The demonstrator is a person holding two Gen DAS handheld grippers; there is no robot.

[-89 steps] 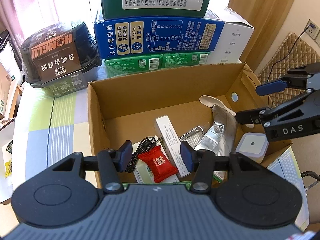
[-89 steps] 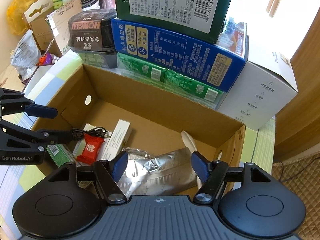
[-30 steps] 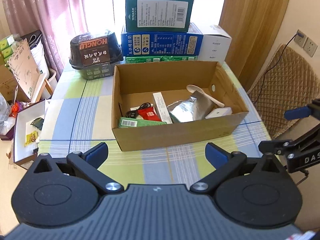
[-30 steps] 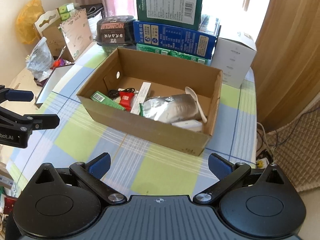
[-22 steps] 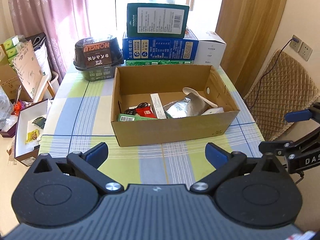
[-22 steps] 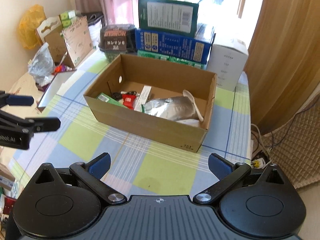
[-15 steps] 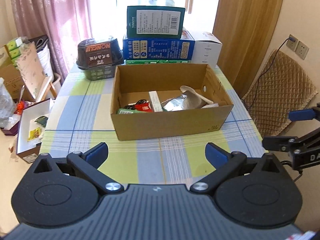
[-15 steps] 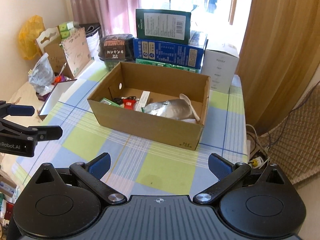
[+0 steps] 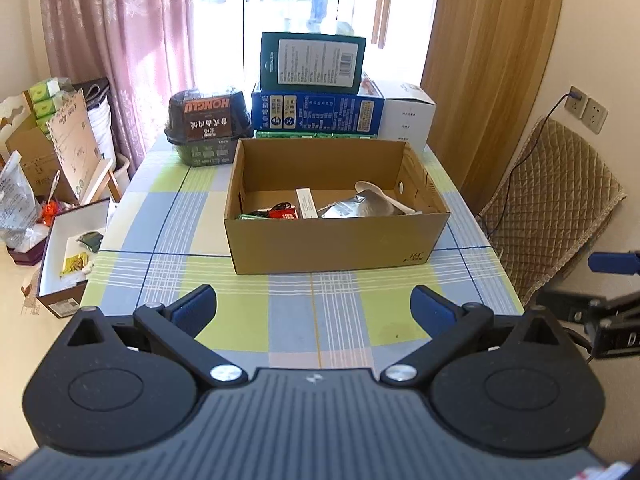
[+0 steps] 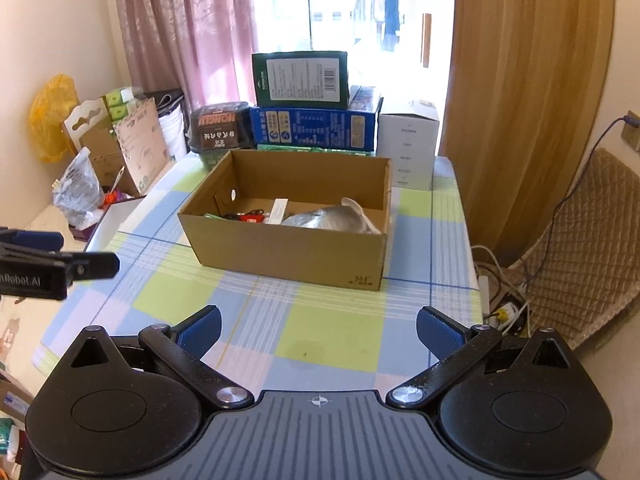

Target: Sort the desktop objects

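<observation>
The worktop point(image 9: 280, 332) wears a checked cloth of green, blue and white squares. An open cardboard box point(image 9: 340, 246) stands near the middle, its near half bare in front. Along the far edge sit a dark lidded food tub point(image 9: 208, 120) toward the far left corner, a green carton point(image 9: 316, 135) under a blue carton point(image 9: 316, 114), and a white box point(image 9: 408, 118) toward the far right corner.

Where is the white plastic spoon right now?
The white spoon lies inside the cardboard box, toward its right end in the left wrist view, resting on the silver foil pouch.
</observation>
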